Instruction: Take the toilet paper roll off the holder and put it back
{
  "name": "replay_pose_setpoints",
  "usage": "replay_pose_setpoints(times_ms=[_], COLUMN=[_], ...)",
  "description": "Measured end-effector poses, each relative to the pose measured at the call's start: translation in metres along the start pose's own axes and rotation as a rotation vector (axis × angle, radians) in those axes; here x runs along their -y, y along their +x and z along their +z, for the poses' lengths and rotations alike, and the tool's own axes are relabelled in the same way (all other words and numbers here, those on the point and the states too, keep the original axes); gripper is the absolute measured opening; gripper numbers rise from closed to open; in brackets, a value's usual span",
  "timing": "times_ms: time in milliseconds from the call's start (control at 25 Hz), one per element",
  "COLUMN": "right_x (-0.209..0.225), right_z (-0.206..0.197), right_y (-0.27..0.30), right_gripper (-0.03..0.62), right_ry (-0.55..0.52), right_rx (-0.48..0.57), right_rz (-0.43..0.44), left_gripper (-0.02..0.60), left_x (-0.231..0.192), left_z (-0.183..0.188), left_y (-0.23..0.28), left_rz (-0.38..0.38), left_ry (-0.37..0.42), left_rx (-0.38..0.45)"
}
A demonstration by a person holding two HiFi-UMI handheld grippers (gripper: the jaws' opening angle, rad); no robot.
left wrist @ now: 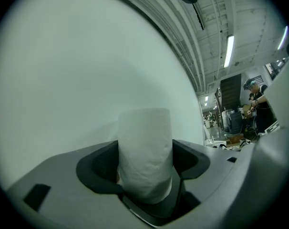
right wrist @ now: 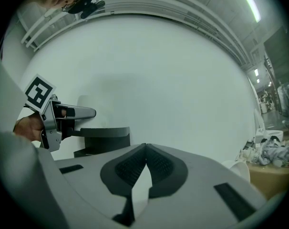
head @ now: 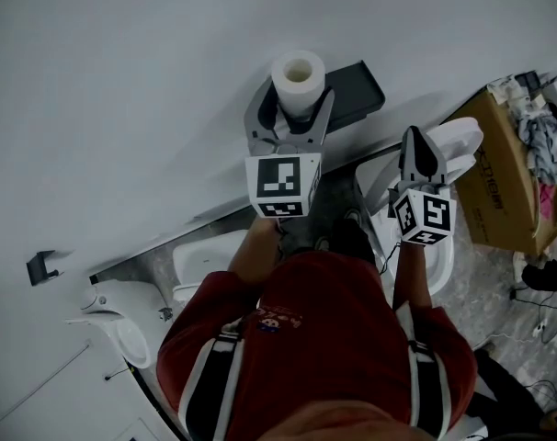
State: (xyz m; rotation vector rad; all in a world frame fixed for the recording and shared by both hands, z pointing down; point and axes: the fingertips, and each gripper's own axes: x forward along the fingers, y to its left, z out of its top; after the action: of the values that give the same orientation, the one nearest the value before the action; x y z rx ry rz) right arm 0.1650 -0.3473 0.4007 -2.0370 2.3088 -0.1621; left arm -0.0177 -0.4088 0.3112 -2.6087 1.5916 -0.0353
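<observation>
Where the toilet paper roll (head: 298,79) stands upright, fingers of the left gripper (left wrist: 145,163) clasp it. Fingers of the right gripper (right wrist: 144,151) are closed, empty.

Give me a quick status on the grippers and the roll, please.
Left gripper shut on roll, pads on both sides. Right gripper shut, empty, off to the side. Roll upright at holder. Nothing in the way.

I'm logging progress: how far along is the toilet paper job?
Done: the left gripper has the toilet paper roll between its jaws, both pads against it. In hand: the roll stands upright at the black holder; whether it has been lifted off yet I cannot tell. Left: at least setting it back and letting go. The right gripper is shut and empty.
</observation>
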Motion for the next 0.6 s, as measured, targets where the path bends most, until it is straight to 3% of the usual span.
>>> replay_pose_setpoints(times_ms=[600], right_x=[-0.005], right_z=[0.013], right_y=[-0.01], right_gripper=[0.009], right_ry=[-0.015], right_rx=[0.024], right_rz=[0.017], left_gripper=[0.356], left_x=[0.008], left_z=[0.017], left_y=[-0.017], left_rz=[-0.01], left_ry=[-0.005], left_rx=[0.034])
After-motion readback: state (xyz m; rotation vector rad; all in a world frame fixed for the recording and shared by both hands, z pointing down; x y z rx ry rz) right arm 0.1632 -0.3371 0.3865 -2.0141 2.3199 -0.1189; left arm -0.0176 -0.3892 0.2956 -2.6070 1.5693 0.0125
